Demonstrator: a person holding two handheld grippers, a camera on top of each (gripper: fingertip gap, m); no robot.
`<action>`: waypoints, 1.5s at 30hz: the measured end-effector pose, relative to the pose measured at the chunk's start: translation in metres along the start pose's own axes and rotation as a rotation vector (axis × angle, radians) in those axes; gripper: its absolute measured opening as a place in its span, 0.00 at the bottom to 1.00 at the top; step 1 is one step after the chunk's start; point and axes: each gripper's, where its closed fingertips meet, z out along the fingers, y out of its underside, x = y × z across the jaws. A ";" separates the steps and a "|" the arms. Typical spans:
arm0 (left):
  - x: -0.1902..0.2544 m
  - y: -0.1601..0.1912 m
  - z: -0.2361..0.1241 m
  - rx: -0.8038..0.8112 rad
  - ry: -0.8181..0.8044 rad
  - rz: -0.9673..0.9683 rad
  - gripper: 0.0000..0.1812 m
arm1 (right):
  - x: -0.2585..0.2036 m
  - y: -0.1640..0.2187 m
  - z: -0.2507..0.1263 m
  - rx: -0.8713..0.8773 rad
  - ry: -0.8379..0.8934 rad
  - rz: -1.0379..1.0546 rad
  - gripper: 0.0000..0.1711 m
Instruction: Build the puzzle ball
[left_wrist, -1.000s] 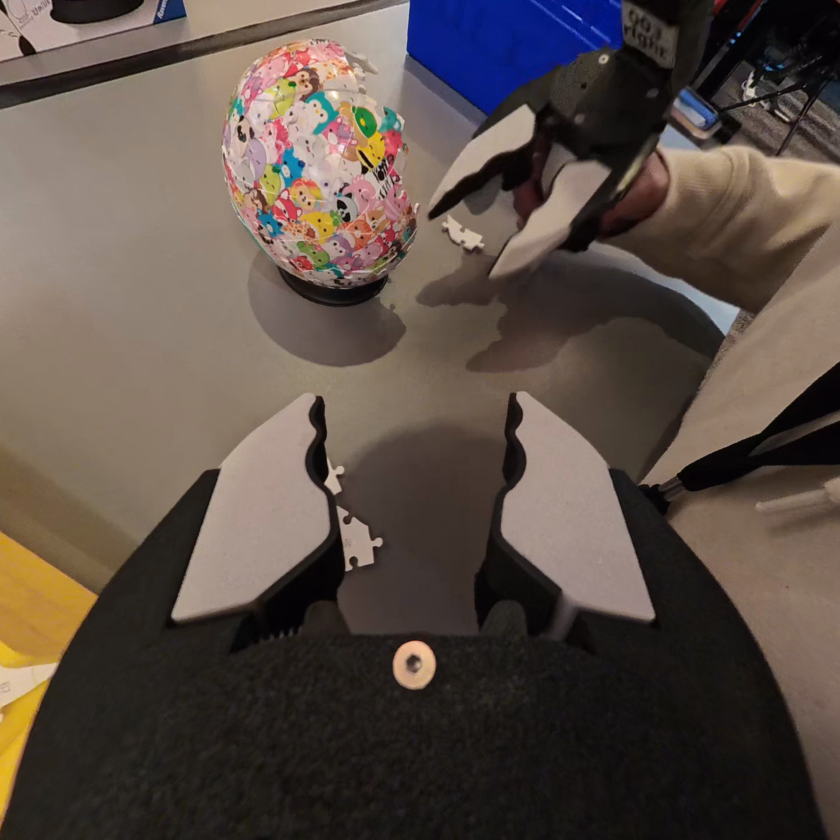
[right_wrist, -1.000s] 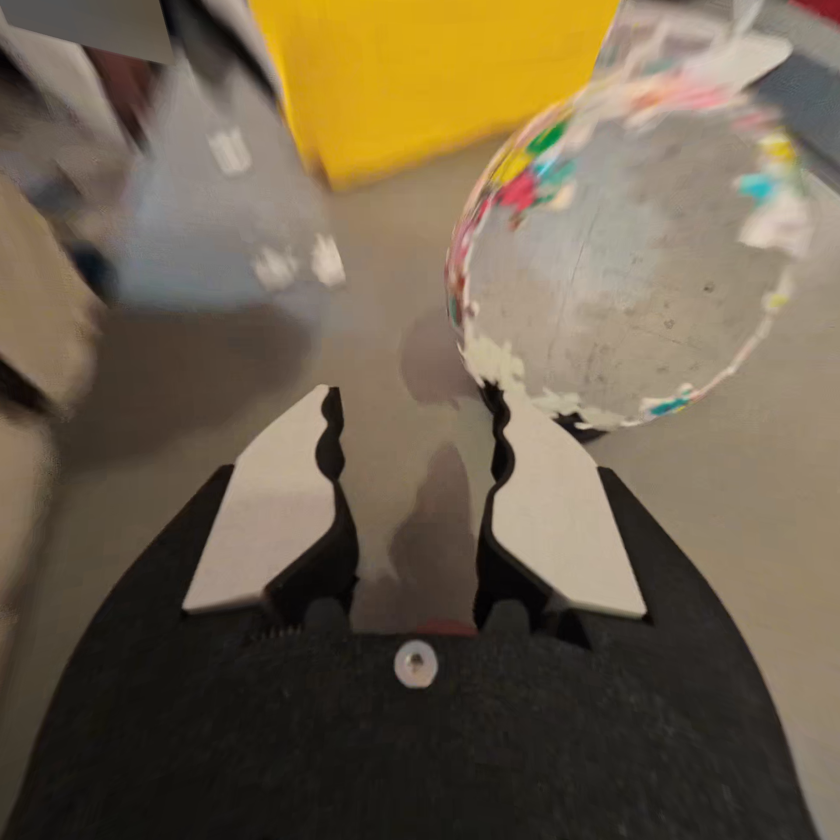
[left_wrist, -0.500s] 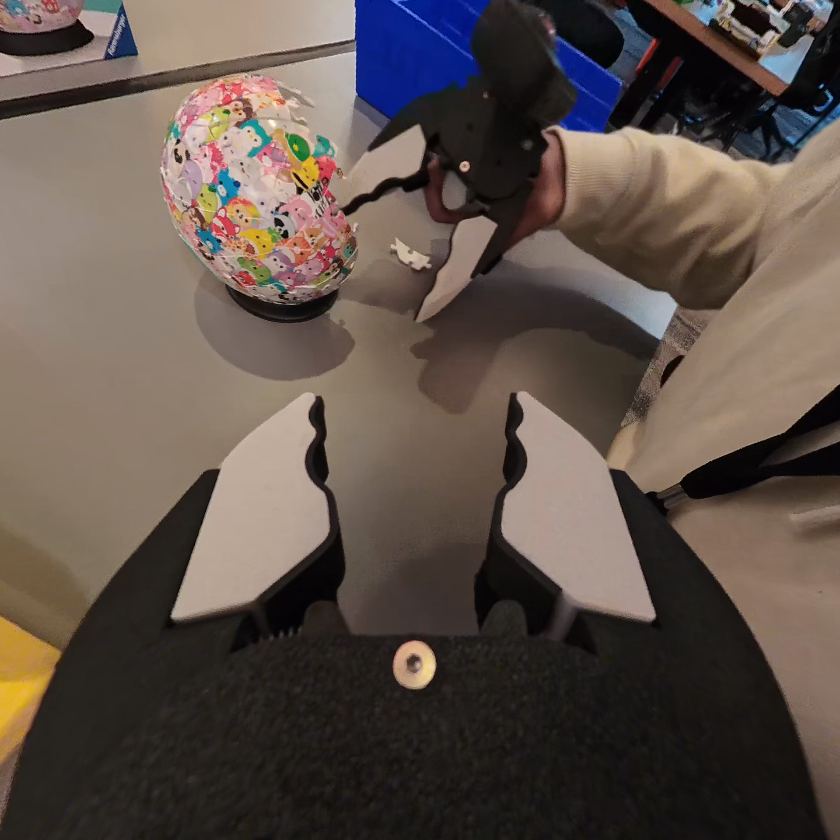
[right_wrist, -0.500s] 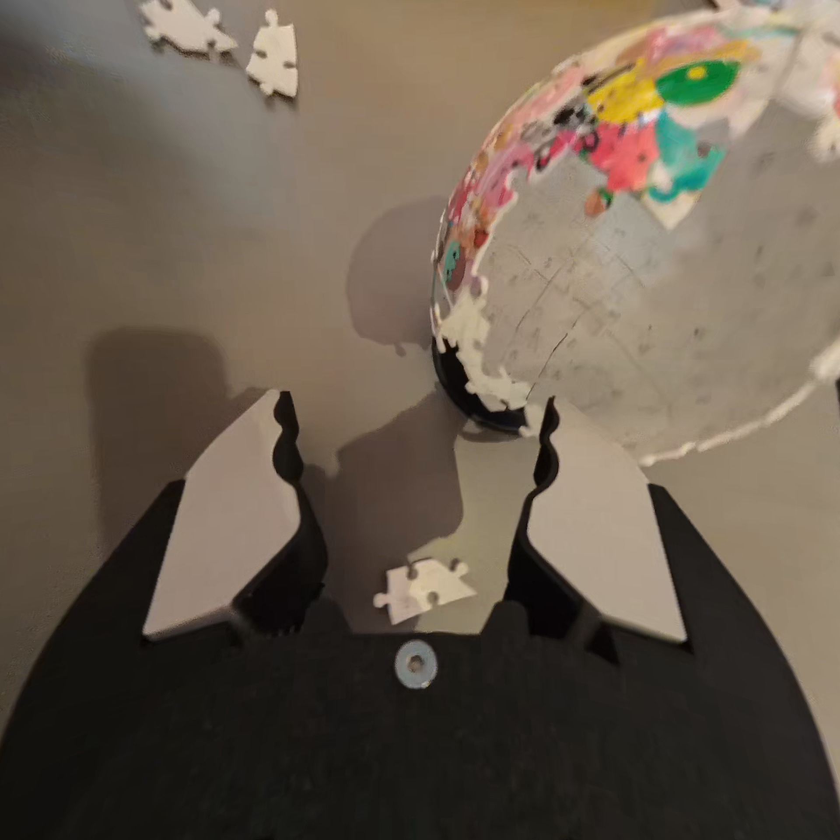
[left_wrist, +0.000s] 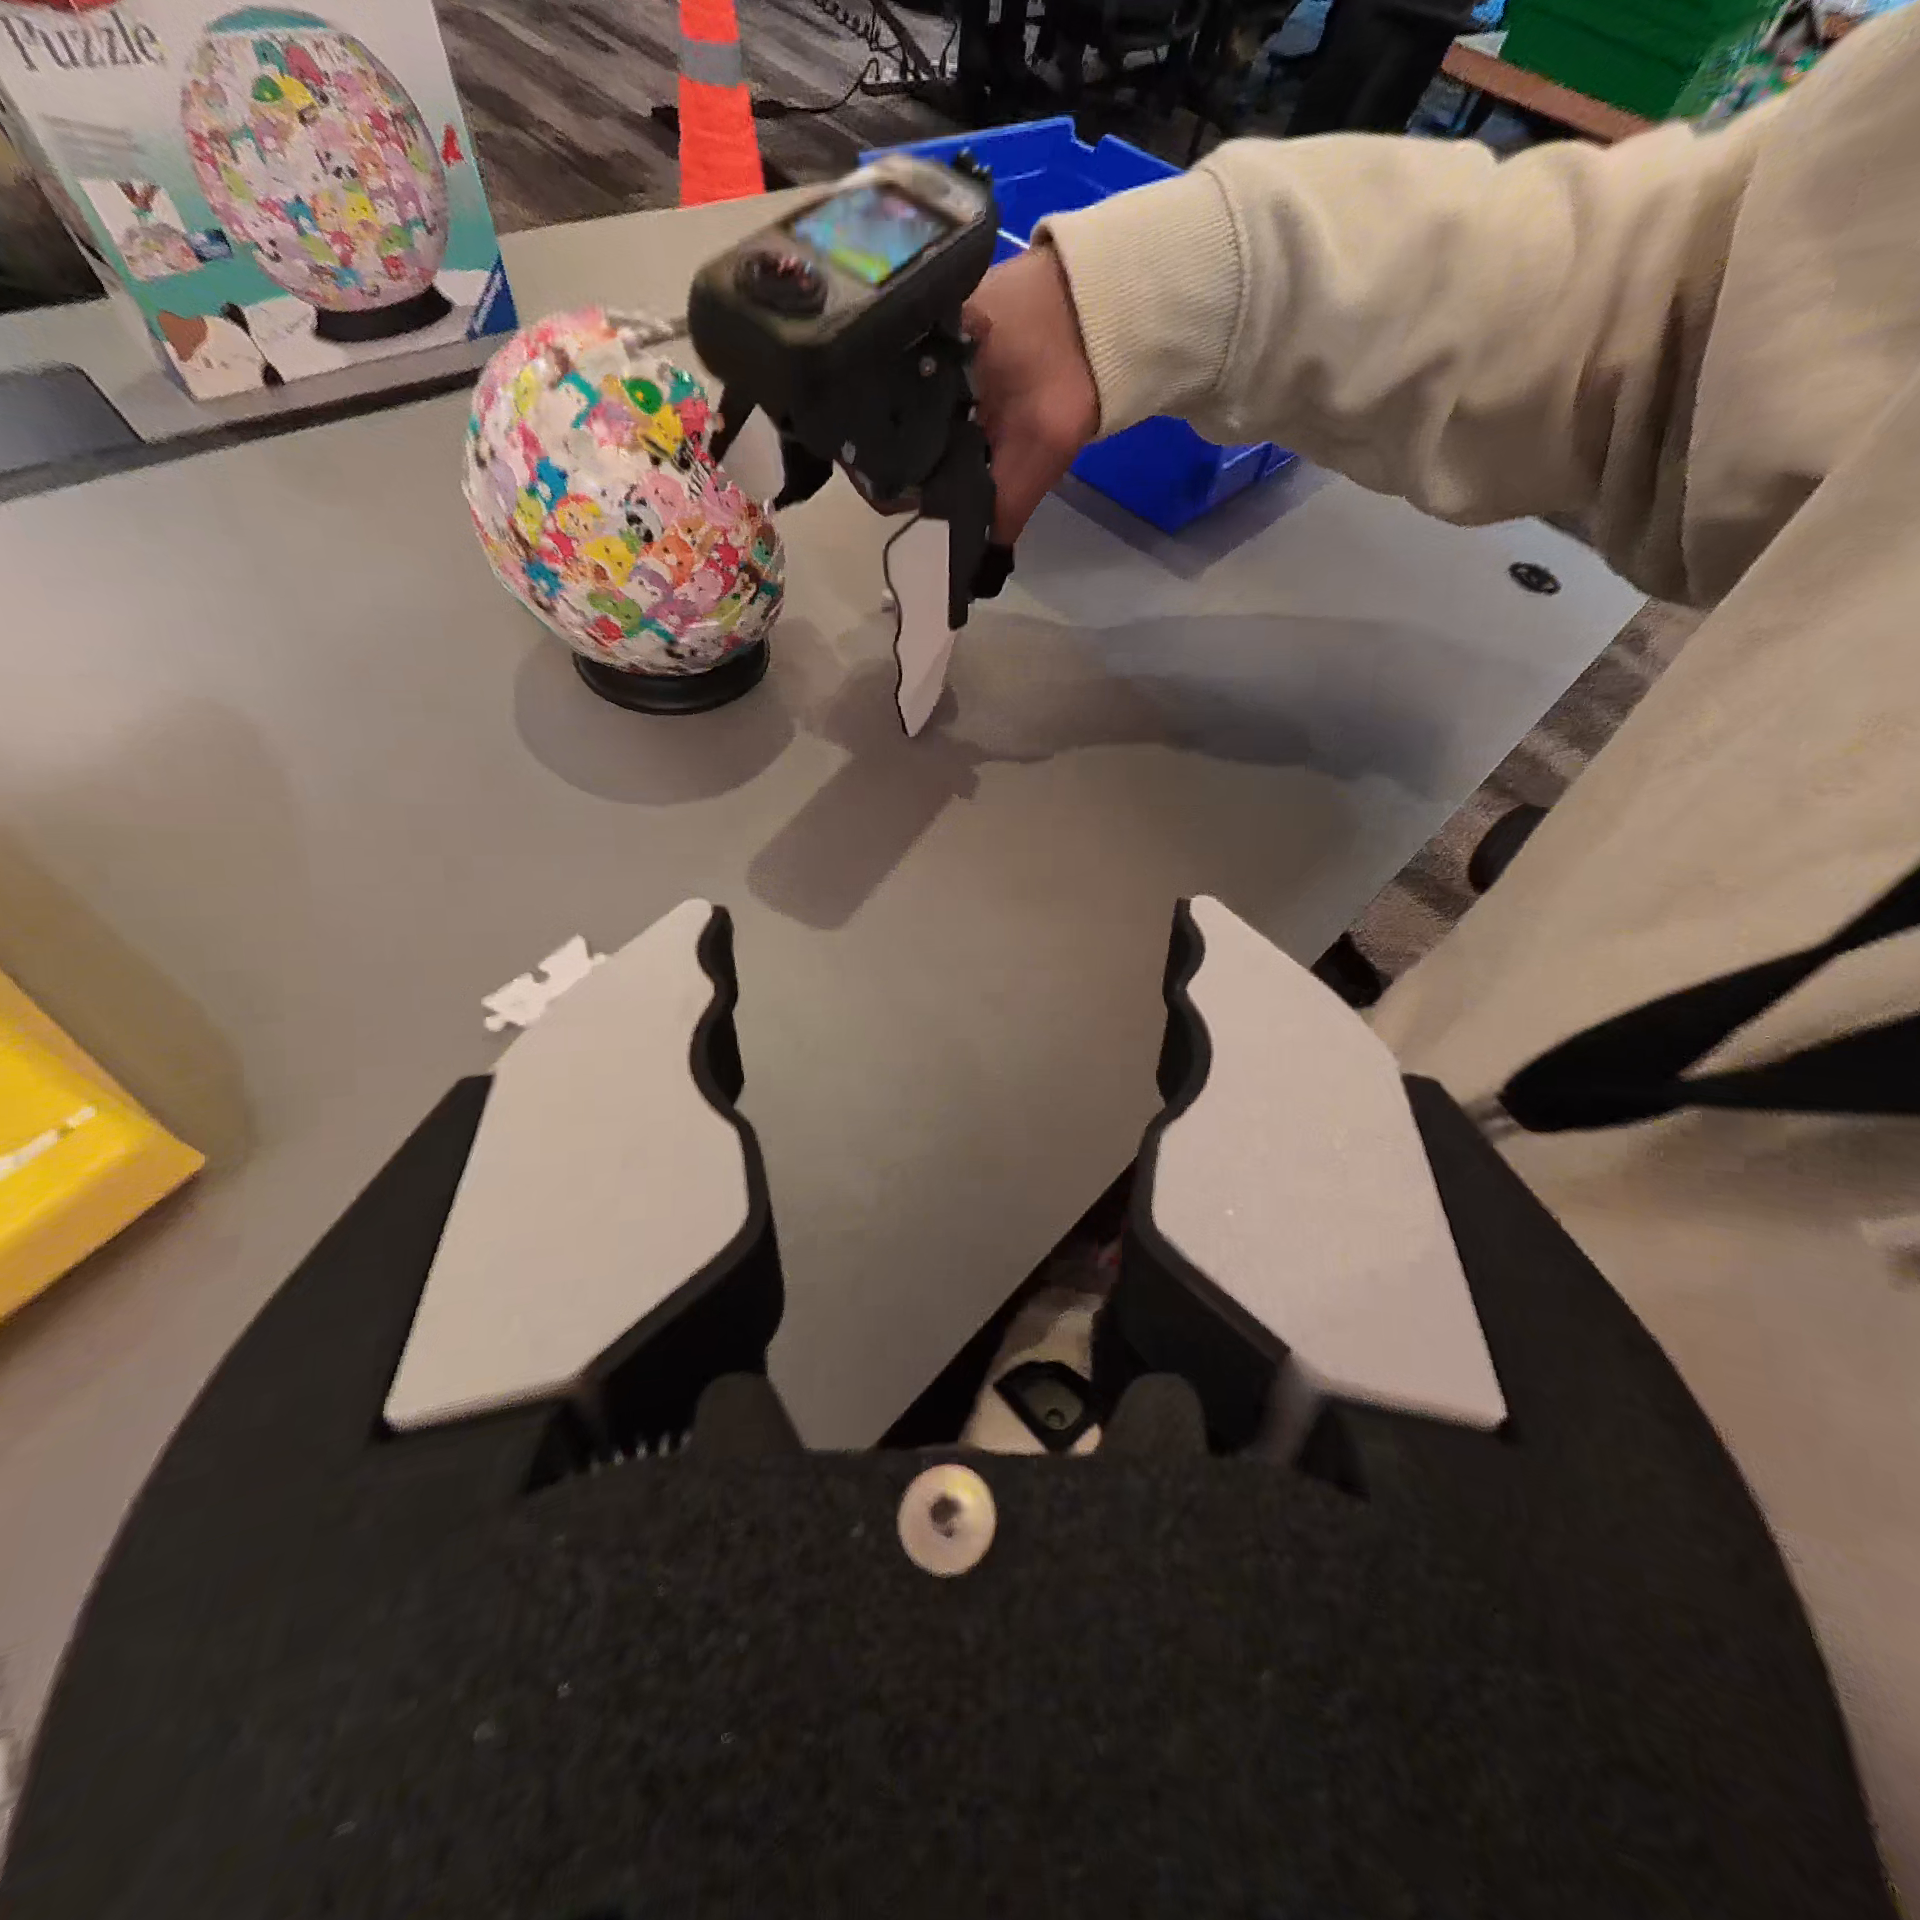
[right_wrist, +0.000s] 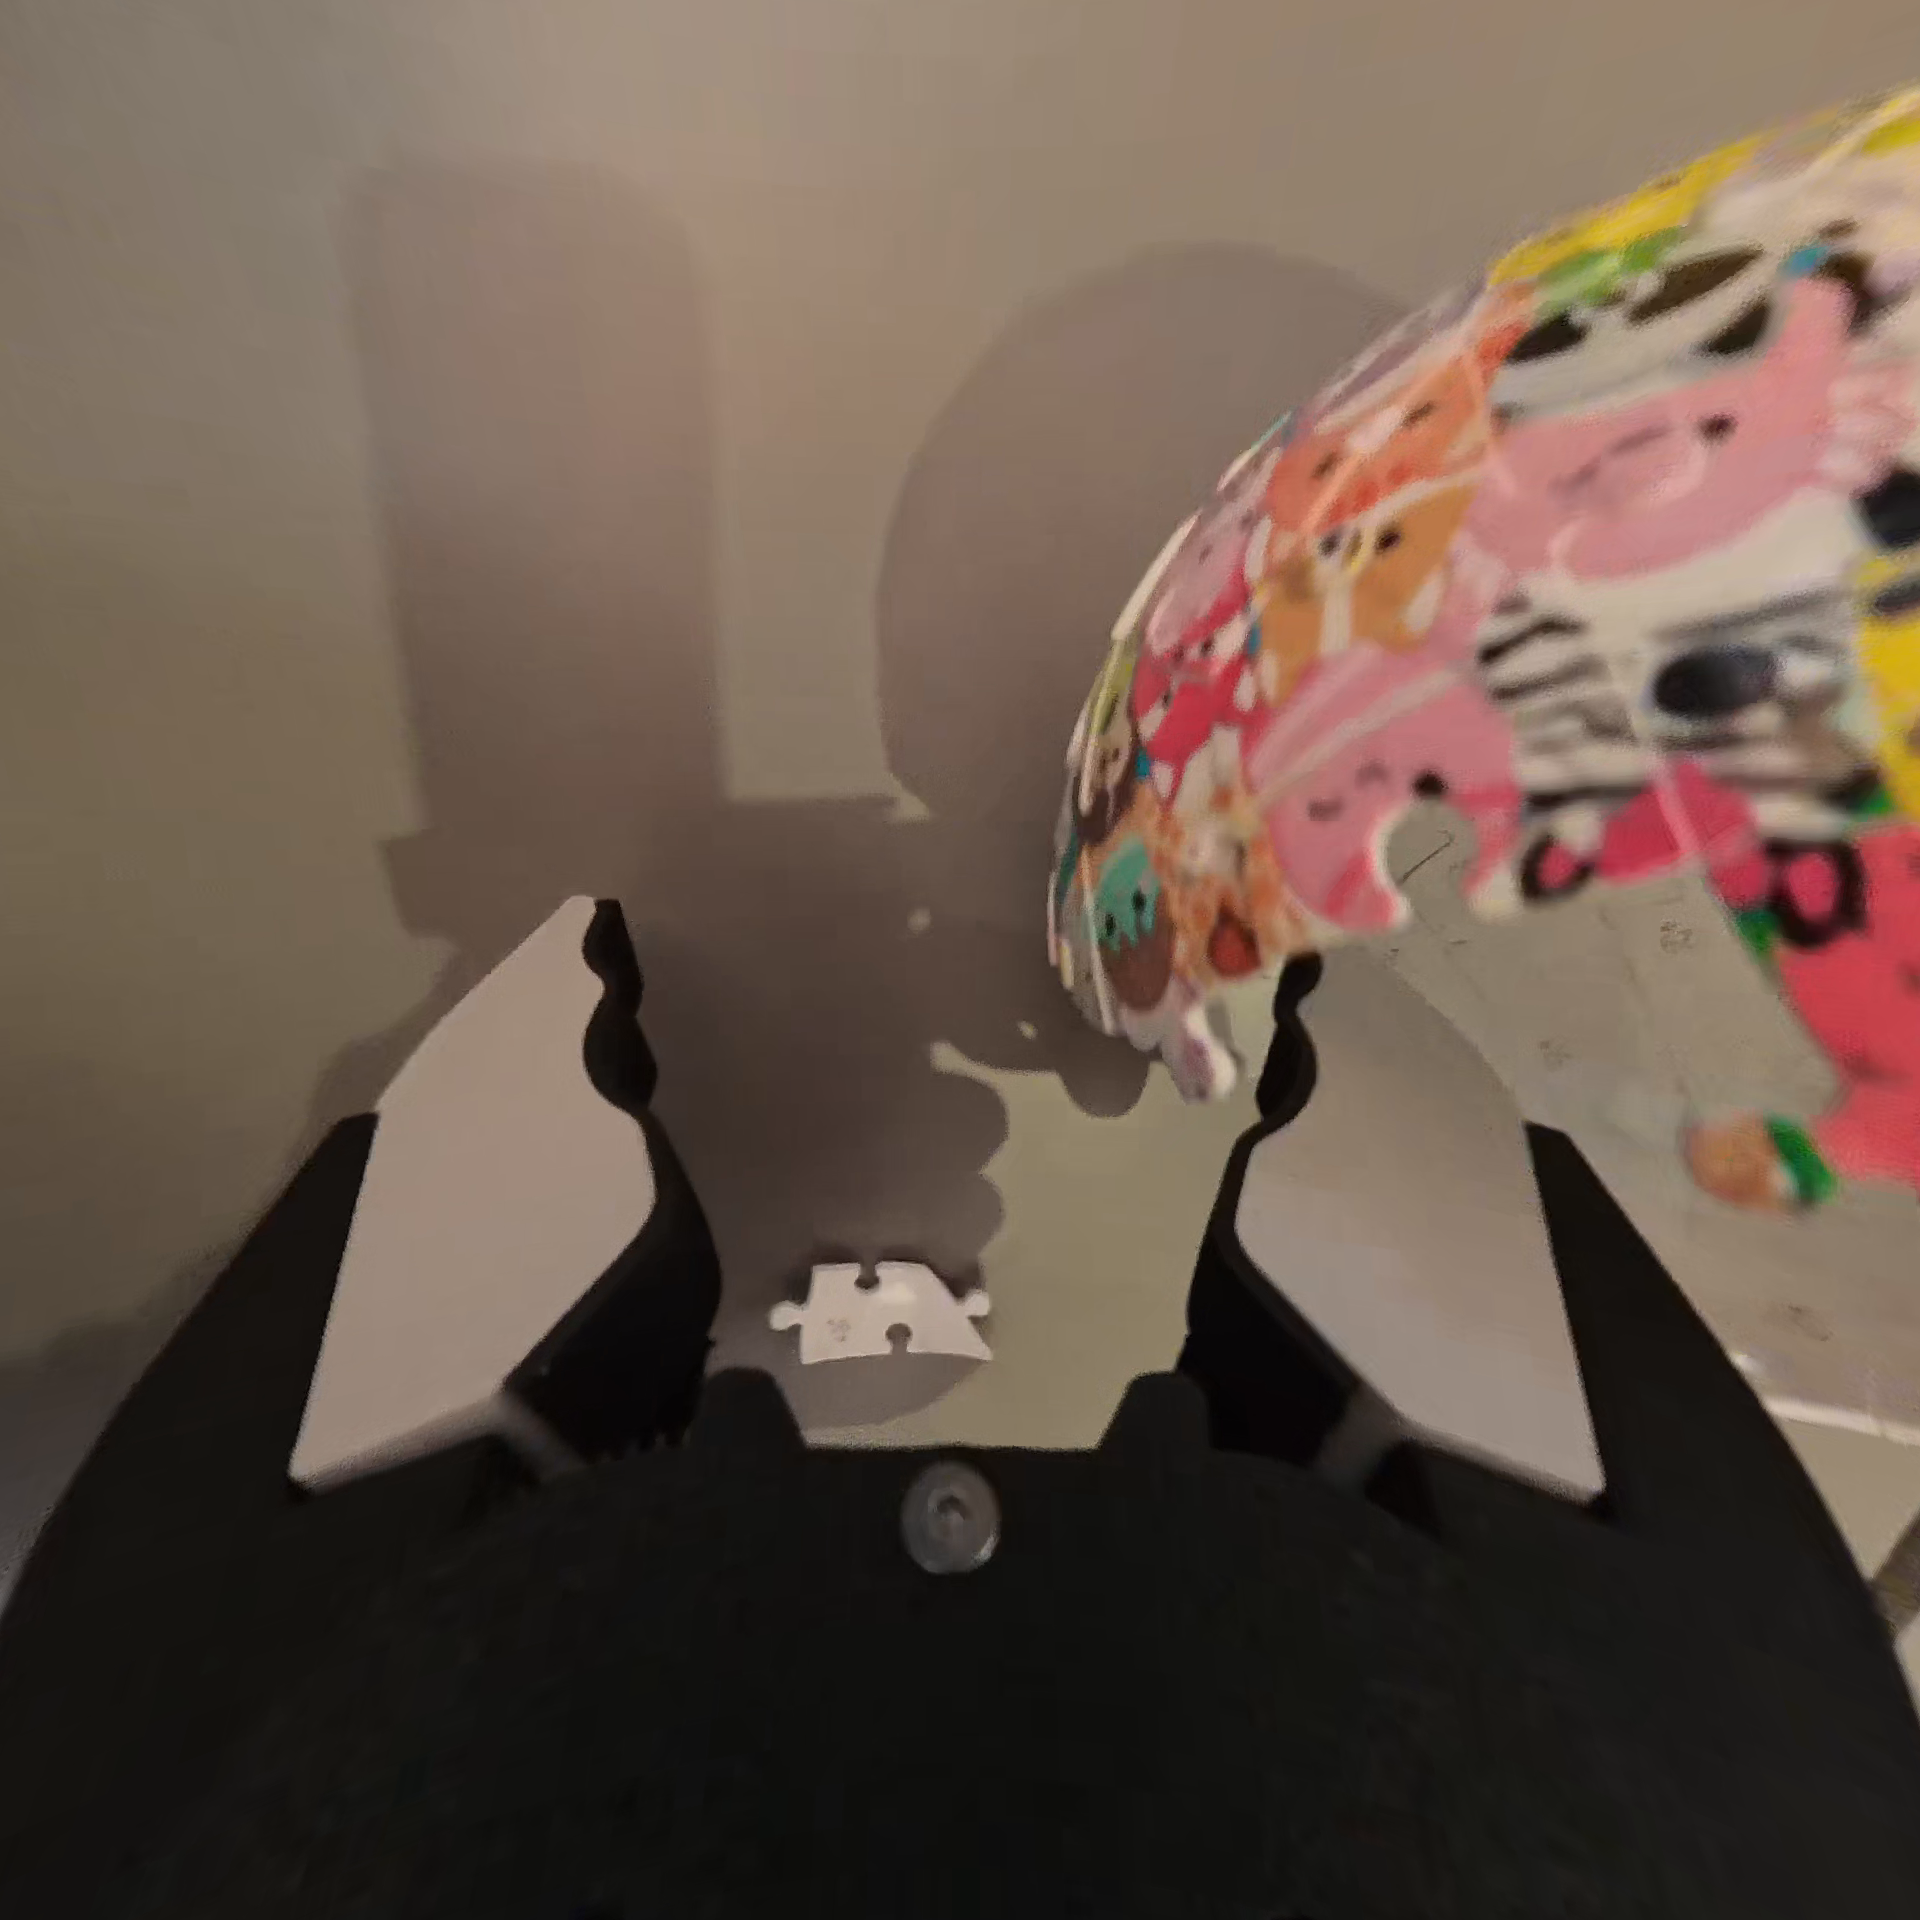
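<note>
The colourful, partly built puzzle ball (left_wrist: 623, 499) stands on a black ring stand (left_wrist: 673, 681) on the grey table. In the right wrist view the ball (right_wrist: 1538, 665) fills the right side, with a bare grey gap low down. A white puzzle piece (right_wrist: 883, 1325) lies face down on the table between the jaws of my right gripper (right_wrist: 951, 935), which is open and points down at it. The right gripper (left_wrist: 914, 665) also shows in the left wrist view beside the ball. My left gripper (left_wrist: 951, 920) is open and empty, well back from the ball. Another white piece (left_wrist: 540, 982) lies by its left finger.
The puzzle's box (left_wrist: 270, 197) stands at the back left. A blue bin (left_wrist: 1143, 468) sits behind the right hand and a yellow bin (left_wrist: 73, 1164) at the left edge. The table's edge runs at the right, by the person's cream sleeve (left_wrist: 1455, 343).
My right gripper has swung down over the loose white piece and opened wider. My left gripper has drawn back and up from the ball, still open.
</note>
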 end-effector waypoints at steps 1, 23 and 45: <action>0.001 -0.004 -0.002 0.003 -0.011 0.031 0.43 | 0.000 0.002 0.002 -0.021 -0.006 -0.003 0.67; 0.012 -0.013 -0.009 0.013 0.020 0.056 0.44 | 0.001 -0.002 0.011 -0.077 -0.040 0.056 0.68; 0.018 -0.016 0.011 -0.021 0.035 0.066 0.44 | -0.003 -0.019 -0.014 0.151 0.007 0.142 0.70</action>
